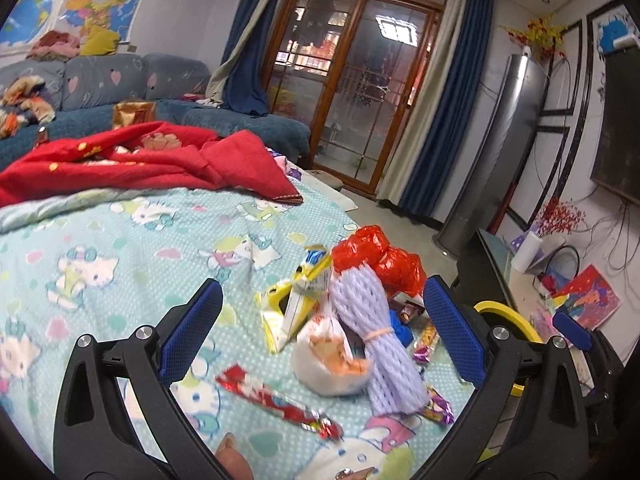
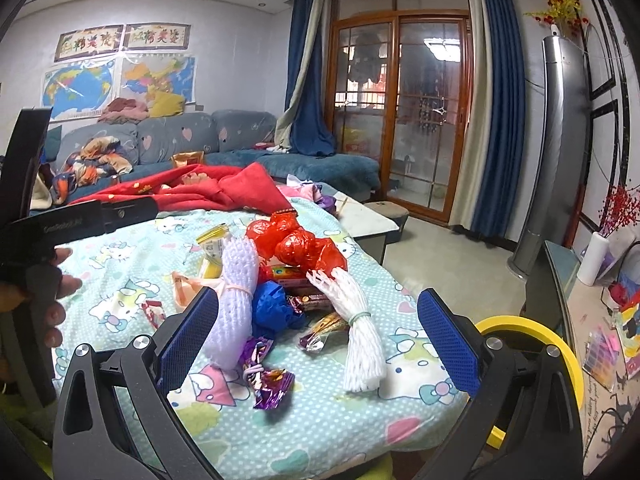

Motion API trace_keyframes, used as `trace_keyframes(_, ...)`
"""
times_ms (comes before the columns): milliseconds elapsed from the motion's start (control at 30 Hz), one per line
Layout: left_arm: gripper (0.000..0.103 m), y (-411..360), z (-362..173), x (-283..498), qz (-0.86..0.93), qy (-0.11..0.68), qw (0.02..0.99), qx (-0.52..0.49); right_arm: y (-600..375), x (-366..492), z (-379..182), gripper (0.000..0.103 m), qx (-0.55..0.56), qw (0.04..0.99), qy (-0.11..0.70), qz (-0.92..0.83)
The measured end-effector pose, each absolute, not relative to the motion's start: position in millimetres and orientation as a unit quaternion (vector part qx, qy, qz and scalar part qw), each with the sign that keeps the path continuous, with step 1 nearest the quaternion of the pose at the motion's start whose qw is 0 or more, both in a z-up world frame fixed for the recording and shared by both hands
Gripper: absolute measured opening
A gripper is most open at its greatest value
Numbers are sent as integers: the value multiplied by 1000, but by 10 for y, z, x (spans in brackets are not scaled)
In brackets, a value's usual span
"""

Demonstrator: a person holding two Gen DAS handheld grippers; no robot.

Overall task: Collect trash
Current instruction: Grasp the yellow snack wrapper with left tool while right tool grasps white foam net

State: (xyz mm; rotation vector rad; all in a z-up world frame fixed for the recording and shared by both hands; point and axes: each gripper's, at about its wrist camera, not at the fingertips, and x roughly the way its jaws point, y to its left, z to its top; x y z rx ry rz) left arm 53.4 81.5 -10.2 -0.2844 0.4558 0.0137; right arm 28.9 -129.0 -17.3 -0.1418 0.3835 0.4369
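While your left claw point(image 1: 324, 328) is hanging spread wide around the purple foam net point(image 1: 380, 340), your right claw point(image 2: 318, 334) is gaping too, white foam net point(image 2: 356, 332) between its fingers.

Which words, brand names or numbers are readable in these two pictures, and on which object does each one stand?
Left hand-held gripper body: a small embossed line, too blurred to read with certainty.
Two framed wall scrolls: large characters, not legible.
Snack wrappers and yellow packet: print too small or blurred.
Nothing else is readable.
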Motion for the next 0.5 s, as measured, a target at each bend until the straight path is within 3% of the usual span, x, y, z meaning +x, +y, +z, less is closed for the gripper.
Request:
trace_keyframes(200, 92, 855, -127, 879, -5, 251, 959, -134, -1349, 556, -231, 97, -68, 953, 214, 204)
trace_keyframes(400, 74, 958, -214, 1175, -11, 282, 949, -143, -1424, 820, -337, 87, -65, 948, 242, 198)
trace_keyframes(500, 70, 1017, -299, 1300, -16, 301, 940, -156, -1431, 977, -410, 83, -60, 939, 271, 205)
